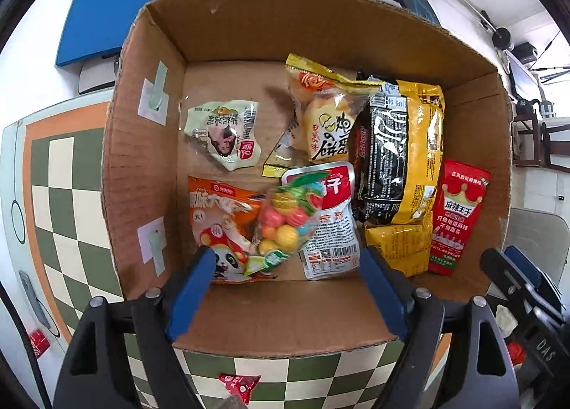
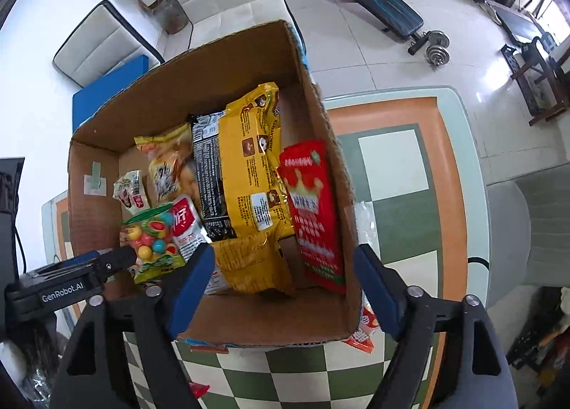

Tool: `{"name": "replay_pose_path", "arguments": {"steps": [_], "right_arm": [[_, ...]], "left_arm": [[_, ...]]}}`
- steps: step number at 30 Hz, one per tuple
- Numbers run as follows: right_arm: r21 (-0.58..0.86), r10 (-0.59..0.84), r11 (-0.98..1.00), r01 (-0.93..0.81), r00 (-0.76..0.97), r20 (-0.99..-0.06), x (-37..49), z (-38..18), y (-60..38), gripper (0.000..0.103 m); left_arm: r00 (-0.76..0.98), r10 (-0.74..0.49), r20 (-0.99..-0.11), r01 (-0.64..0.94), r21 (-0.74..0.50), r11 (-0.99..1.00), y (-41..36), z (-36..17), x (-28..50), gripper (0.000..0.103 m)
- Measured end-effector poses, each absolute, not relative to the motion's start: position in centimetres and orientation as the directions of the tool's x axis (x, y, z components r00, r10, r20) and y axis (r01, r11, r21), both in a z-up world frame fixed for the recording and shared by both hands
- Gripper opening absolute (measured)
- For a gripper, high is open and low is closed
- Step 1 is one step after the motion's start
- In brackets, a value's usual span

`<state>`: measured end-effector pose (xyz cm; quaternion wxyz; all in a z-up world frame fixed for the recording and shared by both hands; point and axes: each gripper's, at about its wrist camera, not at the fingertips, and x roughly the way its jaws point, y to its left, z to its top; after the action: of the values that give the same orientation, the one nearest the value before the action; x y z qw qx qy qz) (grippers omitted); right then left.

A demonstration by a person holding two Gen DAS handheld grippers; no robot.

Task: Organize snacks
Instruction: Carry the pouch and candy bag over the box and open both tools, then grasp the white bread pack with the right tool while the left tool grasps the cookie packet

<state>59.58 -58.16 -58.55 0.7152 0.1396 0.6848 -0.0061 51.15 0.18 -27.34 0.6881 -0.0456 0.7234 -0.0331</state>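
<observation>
So both blue-padded grippers, left gripper [image 1: 288,288] and right gripper [image 2: 285,288], hang wide apart, nothing between them | clear bag of coloured candy balls [image 1: 285,220] lies loose at 12 o'clock of left pads, inside brown cardboard box [image 1: 142,160] | bare box floor at 11 o'clock | red packet [image 1: 239,386] on checkered table [image 1: 71,216] cut off at 6.
</observation>
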Motion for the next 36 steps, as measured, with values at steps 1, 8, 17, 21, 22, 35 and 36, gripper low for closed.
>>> {"name": "replay_pose_path", "arguments": {"steps": [1,8,17,21,22,35,36], "right_arm": [[0.191,0.184,0.963,0.192,0.056,-0.981,59.5,-58.5,-57.9,0.089],[0.178,0.172,0.97,0.166,0.054,-0.984,58.8,-58.2,-57.1,0.092],[0.222,0.208,0.97,0.096,0.135,-0.969,56.6,-56.1,-55.6,0.094],[0.236,0.221,0.968,0.082,0.164,-0.961,54.9,-55.0,-55.0,0.094],[0.237,0.22,0.967,0.088,0.17,-0.96,54.3,-54.8,-54.9,0.094],[0.396,0.392,0.847,0.354,0.087,-0.916,44.9,-62.6,-56.1,0.066],[0.388,0.388,0.846,0.365,0.079,-0.918,44.7,-63.5,-56.1,0.064]], "left_arm": [[-0.044,-0.109,-0.993,-0.016,-0.108,0.994,0.0,-27.1,51.2,0.083],[0.042,-0.121,-0.992,-0.004,-0.121,0.993,0.1,-24.9,50.6,0.094],[0.221,-0.116,-0.968,0.005,-0.118,0.993,1.0,-21.3,47.3,0.094],[0.278,-0.09,-0.956,-0.031,-0.102,0.994,2.0,-20.3,44.6,0.094],[0.297,-0.073,-0.952,-0.051,-0.093,0.994,2.4,-20.0,43.6,0.094],[0.15,0.028,-0.988,-0.258,-0.011,0.966,9.0,-28.9,35.9,0.094],[0.137,0.033,-0.99,-0.266,-0.005,0.964,9.2,-29.8,36.0,0.094]]}}
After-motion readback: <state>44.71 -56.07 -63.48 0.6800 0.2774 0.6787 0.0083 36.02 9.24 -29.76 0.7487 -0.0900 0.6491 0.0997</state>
